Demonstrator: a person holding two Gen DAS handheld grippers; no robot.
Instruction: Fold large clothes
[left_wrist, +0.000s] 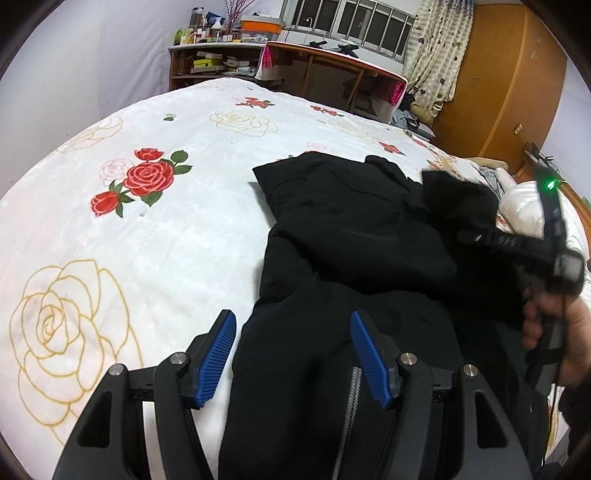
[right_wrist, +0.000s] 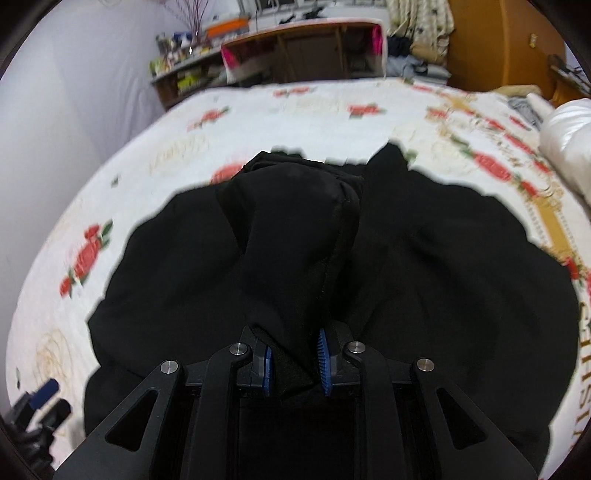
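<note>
- A black jacket (left_wrist: 354, 236), matte and rumpled with a grey zipper, lies centre-right of the frame on the rose-print bedspread (left_wrist: 147, 229).
- The left gripper (left_wrist: 291, 354) hangs spread above its hem.
- The right gripper (right_wrist: 295, 363) pinches a raised fold.

A white bedspread printed with red roses and gold outline roses (left_wrist: 155, 236) covers the bed. Beyond its far edge stands a long wooden desk with a pale top (left_wrist: 332, 70), and left of it a cluttered wooden shelf of bottles and boxes (left_wrist: 210, 55). A patterned curtain (left_wrist: 436, 55) hangs beside an orange-brown wooden wardrobe (left_wrist: 513, 74). A shiny white padded bundle (right_wrist: 569, 147) lies at the right edge.
</note>
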